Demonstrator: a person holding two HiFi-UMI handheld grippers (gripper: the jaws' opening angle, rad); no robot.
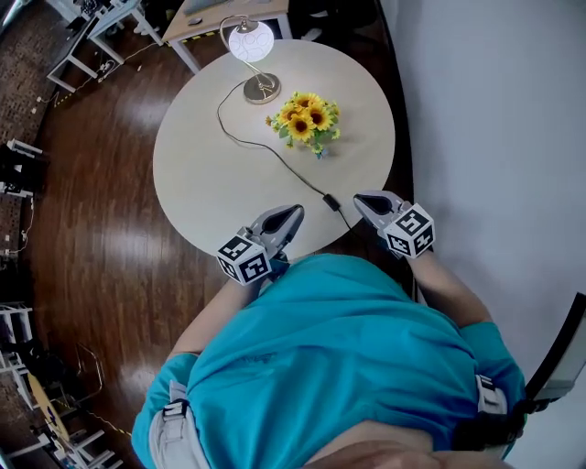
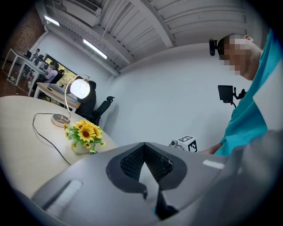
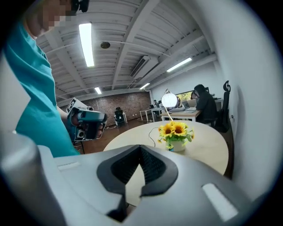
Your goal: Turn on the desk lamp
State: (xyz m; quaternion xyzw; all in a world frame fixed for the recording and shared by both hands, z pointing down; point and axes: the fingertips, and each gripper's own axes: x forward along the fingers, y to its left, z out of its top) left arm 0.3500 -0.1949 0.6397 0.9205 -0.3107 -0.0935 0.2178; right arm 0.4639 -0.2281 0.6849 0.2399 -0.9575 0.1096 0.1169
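The desk lamp (image 1: 250, 41) stands at the far side of the round table (image 1: 192, 174), its round head glowing white over a metal base (image 1: 262, 89). Its black cord runs toward me to an inline switch (image 1: 330, 201) near the front edge. My left gripper (image 1: 291, 215) is shut and empty, just left of the switch. My right gripper (image 1: 362, 200) is shut and empty, just right of it. The lit lamp (image 2: 80, 88) also shows in the left gripper view, and the lamp (image 3: 168, 99) shows small in the right gripper view.
A small pot of sunflowers (image 1: 307, 119) sits beside the lamp base, right of the cord. A white wall (image 1: 494, 137) runs close along the table's right side. Desks and chairs (image 1: 92, 27) stand on the dark wood floor at the far left.
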